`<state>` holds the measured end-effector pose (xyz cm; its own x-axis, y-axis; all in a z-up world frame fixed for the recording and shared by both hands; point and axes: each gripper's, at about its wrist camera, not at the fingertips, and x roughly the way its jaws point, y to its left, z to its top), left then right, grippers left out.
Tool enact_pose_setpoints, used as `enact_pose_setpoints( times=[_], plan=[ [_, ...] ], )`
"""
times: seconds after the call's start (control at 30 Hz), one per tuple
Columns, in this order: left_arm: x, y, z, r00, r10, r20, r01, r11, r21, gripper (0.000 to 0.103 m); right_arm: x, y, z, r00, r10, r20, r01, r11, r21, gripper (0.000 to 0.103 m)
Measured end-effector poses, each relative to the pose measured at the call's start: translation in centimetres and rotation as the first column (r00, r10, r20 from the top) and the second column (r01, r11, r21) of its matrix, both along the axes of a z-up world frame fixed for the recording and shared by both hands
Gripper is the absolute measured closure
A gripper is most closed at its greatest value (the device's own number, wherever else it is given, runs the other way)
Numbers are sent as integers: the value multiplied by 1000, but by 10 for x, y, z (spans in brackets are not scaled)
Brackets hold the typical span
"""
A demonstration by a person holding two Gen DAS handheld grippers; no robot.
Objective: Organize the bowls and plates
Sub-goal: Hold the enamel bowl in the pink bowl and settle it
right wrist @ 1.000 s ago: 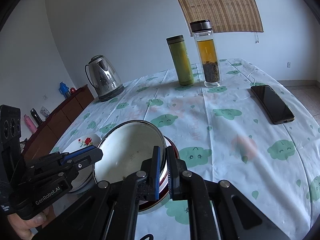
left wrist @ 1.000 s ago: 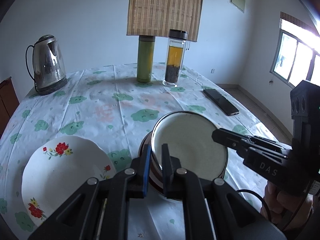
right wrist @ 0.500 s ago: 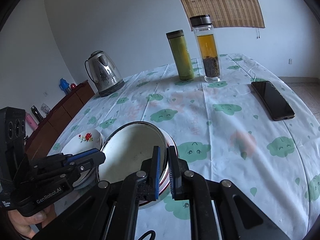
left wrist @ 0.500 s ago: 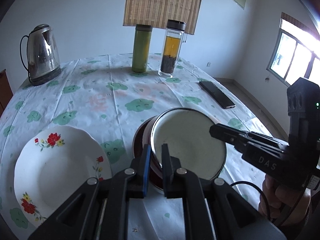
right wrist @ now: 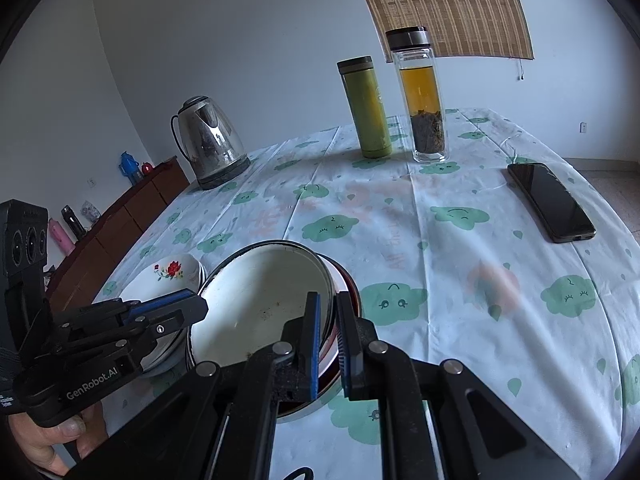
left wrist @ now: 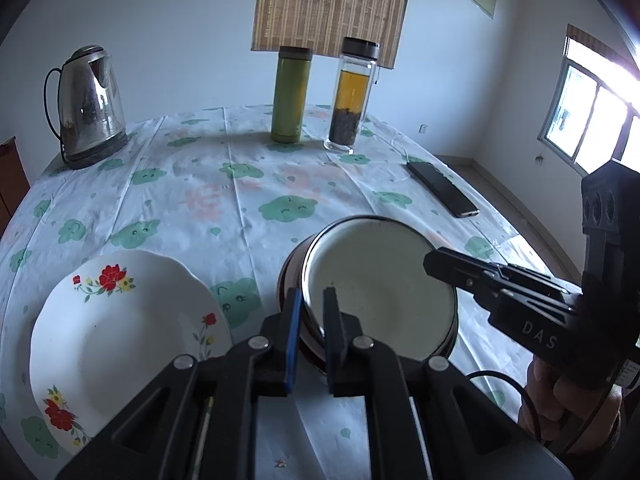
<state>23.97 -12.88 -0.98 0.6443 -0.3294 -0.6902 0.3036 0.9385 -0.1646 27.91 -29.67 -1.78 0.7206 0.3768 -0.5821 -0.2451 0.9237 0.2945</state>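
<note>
A white enamel bowl [left wrist: 380,292] with a dark rim sits tilted inside a dark red bowl [left wrist: 289,276] on the table. My left gripper [left wrist: 310,312] is shut on the white bowl's near left rim. My right gripper [right wrist: 327,320] is shut on its right rim; the white bowl [right wrist: 260,300] and red bowl [right wrist: 352,288] also show in the right wrist view. A white floral plate [left wrist: 120,332] lies to the left, also seen in the right wrist view [right wrist: 168,280].
A steel kettle [left wrist: 88,108] stands at the back left. A green flask [left wrist: 290,96] and a glass tea bottle [left wrist: 352,96] stand at the back. A black phone [left wrist: 442,188] lies at the right. The tablecloth [left wrist: 224,200] has green cloud prints.
Both grippers stay shut on the white bowl's rim. The bowl has sunk a little and tilted into the red bowl; the views have shifted slightly.
</note>
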Motion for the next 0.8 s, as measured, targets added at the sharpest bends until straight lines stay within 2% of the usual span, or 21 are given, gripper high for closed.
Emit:
enact_pose_setpoints(
  times=[0.8],
  plan=[
    [-2, -7, 2, 1000, -10, 15, 10, 1000, 14, 96, 1, -2, -3, 999, -1, 35, 1, 1000, 1, 92]
  ],
)
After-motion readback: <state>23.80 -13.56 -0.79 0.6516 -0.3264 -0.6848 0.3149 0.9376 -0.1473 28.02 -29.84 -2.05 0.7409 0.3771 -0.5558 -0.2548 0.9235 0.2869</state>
